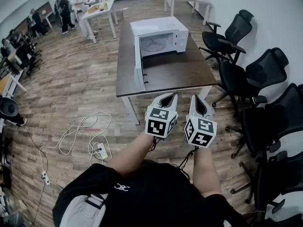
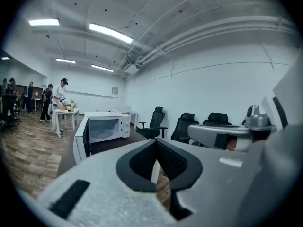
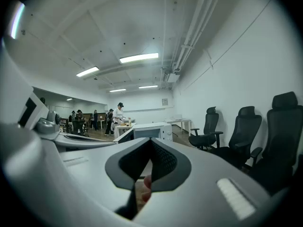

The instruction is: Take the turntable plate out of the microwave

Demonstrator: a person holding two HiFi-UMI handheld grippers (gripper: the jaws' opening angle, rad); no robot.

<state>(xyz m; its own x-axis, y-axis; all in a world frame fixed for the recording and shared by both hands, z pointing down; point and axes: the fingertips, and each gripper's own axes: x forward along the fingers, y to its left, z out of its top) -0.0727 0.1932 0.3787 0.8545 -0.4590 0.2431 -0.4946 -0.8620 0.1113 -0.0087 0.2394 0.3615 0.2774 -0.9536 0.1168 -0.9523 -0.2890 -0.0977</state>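
The task has barely begun: the microwave [image 1: 160, 38] stands on the desk [image 1: 177, 72] with its door swung open, and the turntable plate [image 1: 154, 44] lies inside it. The left gripper [image 1: 167, 97] and right gripper [image 1: 199, 99] hover short of the desk, jaws closed on nothing, so reaching in, gripping and lifting out remain.

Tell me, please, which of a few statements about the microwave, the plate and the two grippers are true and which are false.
1. The microwave has its door open. True.
2. The plate lies on the table outside the microwave. False: it sits inside the microwave.
3. The left gripper holds the plate. False: its jaws are together on nothing, short of the table.
4. The right gripper also has its jaws together and holds nothing. True.
5. Black chairs stand to the right of the table in the head view. True.
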